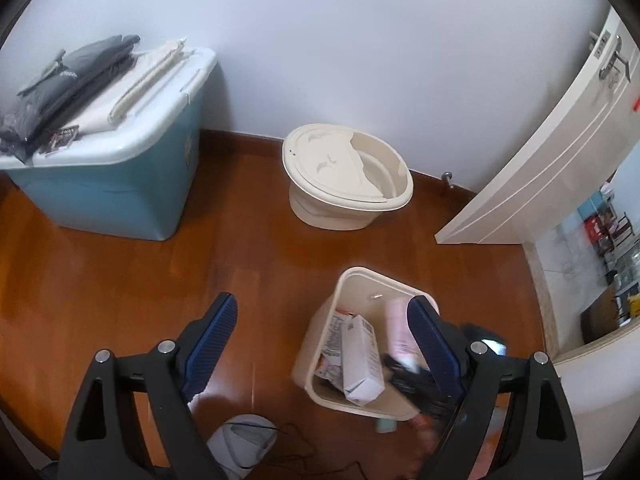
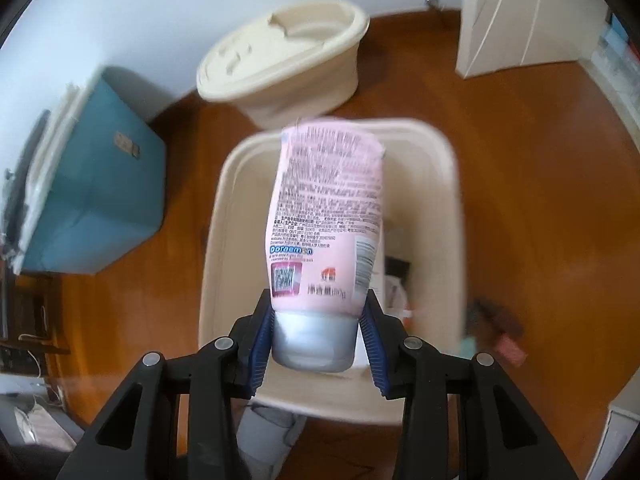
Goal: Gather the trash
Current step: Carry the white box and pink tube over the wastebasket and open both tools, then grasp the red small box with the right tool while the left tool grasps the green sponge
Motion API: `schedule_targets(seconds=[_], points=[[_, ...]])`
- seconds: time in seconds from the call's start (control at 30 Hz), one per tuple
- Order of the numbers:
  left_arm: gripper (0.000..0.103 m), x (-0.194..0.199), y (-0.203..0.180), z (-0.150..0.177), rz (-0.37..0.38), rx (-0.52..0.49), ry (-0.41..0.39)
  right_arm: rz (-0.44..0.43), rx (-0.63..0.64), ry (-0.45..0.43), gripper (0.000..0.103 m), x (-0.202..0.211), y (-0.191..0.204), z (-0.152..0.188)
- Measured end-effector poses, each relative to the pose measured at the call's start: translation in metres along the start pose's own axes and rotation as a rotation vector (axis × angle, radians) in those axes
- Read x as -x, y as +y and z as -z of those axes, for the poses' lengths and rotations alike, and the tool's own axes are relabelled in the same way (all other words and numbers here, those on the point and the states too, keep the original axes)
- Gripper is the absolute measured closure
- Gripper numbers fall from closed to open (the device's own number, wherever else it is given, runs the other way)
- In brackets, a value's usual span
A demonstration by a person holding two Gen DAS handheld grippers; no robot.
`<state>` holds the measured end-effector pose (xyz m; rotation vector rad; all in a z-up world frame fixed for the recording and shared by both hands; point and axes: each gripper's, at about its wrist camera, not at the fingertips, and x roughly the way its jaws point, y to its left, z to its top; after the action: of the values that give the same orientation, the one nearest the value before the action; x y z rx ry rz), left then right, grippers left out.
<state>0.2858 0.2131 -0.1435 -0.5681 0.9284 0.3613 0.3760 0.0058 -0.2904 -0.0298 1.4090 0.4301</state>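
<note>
1. Tube [image 2: 326,216], pink with printed text and a silver cap, sits clamped by its cap end between the blue pads of the right gripper [image 2: 318,332], at the centre of the right wrist view.
2. The tube hangs directly over the open cream wastebasket [image 2: 448,200], which fills the middle of that frame.
3. In the left wrist view the same wastebasket [image 1: 320,360] is at lower centre, holding a white carton [image 1: 360,364] and printed paper.
4. The left gripper [image 1: 320,344] is spread wide and grasps nothing, with its blue pads well apart.
5. A cream lidded bin [image 1: 344,172] stands by the wall at frame centre, and a blue storage box [image 1: 112,192] with folded clothes on top occupies the upper left.
6. Wooden floor [image 1: 100,280] lies beneath everything.
</note>
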Motion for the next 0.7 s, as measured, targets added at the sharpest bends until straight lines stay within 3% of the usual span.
schedule_targets(seconds=[0.1, 0.17, 0.33, 0.5, 0.57, 0.63, 0.7], points=[[0.016, -0.008, -0.001, -0.002, 0.001, -0.015, 0.016, -0.003, 0.022, 0.056, 0.06, -0.028, 0.014, -0.005], [0.016, -0.014, 0.0, -0.002, -0.008, -0.022, 0.026, -0.001, 0.042, 0.077, 0.048, -0.034, 0.018, -0.003], [0.016, -0.023, -0.002, 0.003, -0.002, -0.041, 0.05, 0.005, 0.071, 0.048, 0.038, -0.003, -0.001, -0.008], [0.016, -0.02, -0.035, 0.03, 0.008, -0.187, 0.019, 0.04, 0.093, -0.058, 0.023, 0.081, -0.068, 0.0], [0.016, -0.024, -0.055, 0.049, 0.018, -0.245, 0.027, 0.087, 0.124, -0.094, 0.01, 0.102, -0.101, 0.01], [0.016, -0.026, -0.072, 0.066, 0.036, -0.272, 0.035, 0.15, 0.171, -0.091, 0.008, 0.104, -0.139, 0.027], [0.016, -0.027, -0.094, 0.087, 0.053, -0.31, 0.027, 0.17, 0.146, -0.033, 0.008, 0.089, -0.18, 0.045]])
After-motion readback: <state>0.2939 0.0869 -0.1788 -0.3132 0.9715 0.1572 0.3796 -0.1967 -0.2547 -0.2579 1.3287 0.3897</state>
